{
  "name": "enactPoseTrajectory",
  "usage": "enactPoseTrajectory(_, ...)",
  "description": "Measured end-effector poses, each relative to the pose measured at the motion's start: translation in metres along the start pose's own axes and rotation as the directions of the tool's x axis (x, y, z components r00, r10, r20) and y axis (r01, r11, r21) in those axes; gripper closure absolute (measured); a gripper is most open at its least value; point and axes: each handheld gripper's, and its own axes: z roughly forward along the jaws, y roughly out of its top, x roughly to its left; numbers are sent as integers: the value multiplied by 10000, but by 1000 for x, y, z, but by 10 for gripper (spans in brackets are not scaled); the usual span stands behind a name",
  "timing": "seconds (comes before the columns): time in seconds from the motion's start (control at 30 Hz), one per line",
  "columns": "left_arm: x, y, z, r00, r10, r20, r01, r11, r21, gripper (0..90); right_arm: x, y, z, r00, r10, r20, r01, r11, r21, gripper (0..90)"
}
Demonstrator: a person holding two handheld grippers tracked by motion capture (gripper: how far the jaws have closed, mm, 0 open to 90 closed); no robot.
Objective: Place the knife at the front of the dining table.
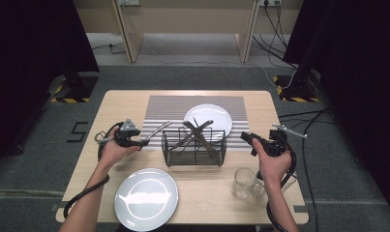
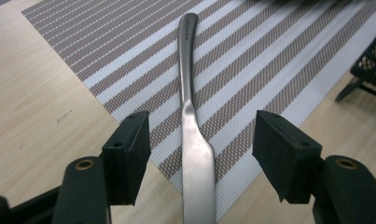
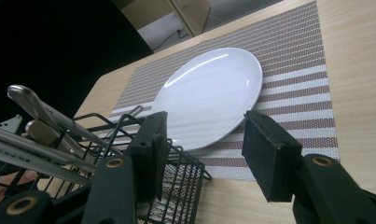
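Steel knife (image 2: 196, 154) lies loose between left gripper (image 2: 202, 154) jaws.

The right gripper (image 3: 202, 154) has its two black jaws spread apart with nothing between them. Past them a white plate (image 3: 211, 95) lies on a striped mat (image 3: 293, 70), which rests on the wooden worktop (image 3: 358, 79). At the lower left stands a black wire basket (image 3: 176, 186), its near corner just behind the left jaw. Several metal cutlery handles (image 3: 41, 121) lean out of it toward the upper left (which pieces they are cannot be told). A dark backdrop (image 3: 50, 42) fills the upper left.
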Motion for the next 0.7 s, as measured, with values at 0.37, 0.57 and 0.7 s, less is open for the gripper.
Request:
enactPoseTrajectory(0.37,0,-29,-15,9998,-189,-47,191,9993,325,415,1,0,0,10000,-36,-34,36,10000,-1,501)
enactPoseTrajectory(0.57,1,-39,-24,9997,-237,-63,240,9983,522,455,1,0,-1,10000,-49,-25,49,10000,-29,501)
enactPoseTrajectory(0.7,1,-42,-25,9989,-464,120,455,9969,637,474,2,-1,0,10000,-76,-33,76,10000,4,501)
